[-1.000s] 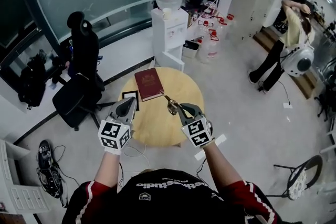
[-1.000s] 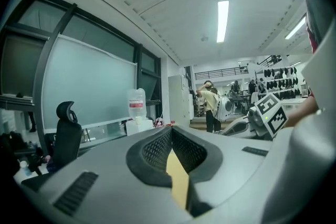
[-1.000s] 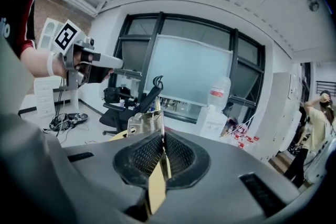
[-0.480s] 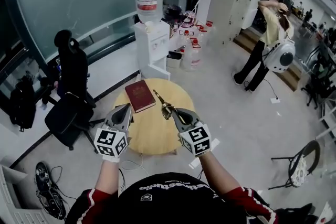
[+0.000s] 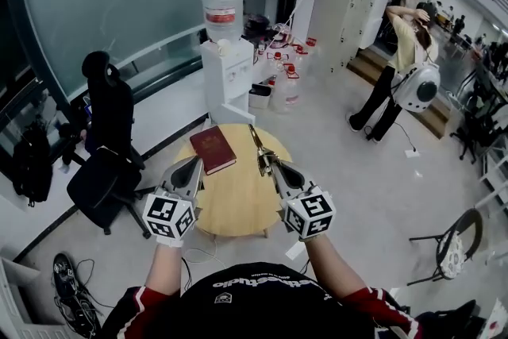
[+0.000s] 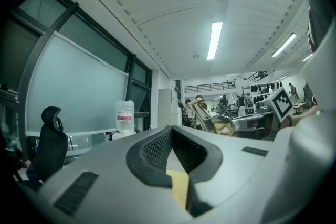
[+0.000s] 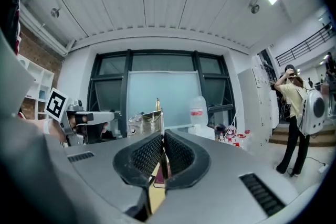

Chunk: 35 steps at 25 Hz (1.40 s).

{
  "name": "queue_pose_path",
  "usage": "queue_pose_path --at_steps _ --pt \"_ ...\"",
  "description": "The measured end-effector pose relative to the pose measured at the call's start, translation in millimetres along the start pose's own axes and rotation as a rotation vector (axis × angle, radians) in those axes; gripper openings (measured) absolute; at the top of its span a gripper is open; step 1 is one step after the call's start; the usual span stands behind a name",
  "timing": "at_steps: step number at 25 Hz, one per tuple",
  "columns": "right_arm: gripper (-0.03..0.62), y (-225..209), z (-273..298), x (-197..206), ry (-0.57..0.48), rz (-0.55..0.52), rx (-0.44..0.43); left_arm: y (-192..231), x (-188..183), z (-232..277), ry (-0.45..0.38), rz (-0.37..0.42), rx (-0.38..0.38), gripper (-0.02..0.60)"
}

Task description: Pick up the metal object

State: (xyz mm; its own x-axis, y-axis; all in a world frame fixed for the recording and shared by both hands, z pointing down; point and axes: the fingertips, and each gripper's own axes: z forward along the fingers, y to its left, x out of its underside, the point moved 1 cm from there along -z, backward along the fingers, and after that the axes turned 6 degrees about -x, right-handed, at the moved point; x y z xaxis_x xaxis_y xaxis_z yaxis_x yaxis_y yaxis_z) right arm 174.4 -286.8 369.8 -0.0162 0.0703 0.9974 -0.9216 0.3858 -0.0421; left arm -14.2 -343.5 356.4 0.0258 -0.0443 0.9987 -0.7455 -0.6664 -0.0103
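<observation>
A slim brass-coloured metal object point(image 5: 259, 148) is up off the round wooden table point(image 5: 238, 206), pinched in my right gripper point(image 5: 271, 164), which is shut on it. In the right gripper view the metal object point(image 7: 154, 119) pokes up past the closed pads point(image 7: 149, 152), with small springs and a flat plate showing. My left gripper point(image 5: 193, 166) hovers over the table's left side near a red book point(image 5: 213, 148), jaws shut and empty. In the left gripper view its pads point(image 6: 157, 147) meet at the tip with nothing between them.
A white water dispenser point(image 5: 226, 63) stands behind the table, with red-capped bottles point(image 5: 284, 87) on the floor beside it. A black office chair point(image 5: 107, 143) is at the left. A person with a round backpack point(image 5: 409, 71) stands at the far right. A metal chair point(image 5: 452, 254) is at the right.
My right gripper has risen with the metal object, which now points more upright above the table. The left gripper stays about where it was. The head view has shifted.
</observation>
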Motion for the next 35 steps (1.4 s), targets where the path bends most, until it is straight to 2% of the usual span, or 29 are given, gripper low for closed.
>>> queue_pose_path --at_steps 10,35 --pt "0.034 7 -11 -17 -0.042 0.033 0.033 -4 -17 -6 -0.025 0.008 0.024 0.017" --pt "0.034 17 -24 -23 -0.035 0.037 0.05 -13 -13 -12 -0.035 -0.054 0.06 0.017"
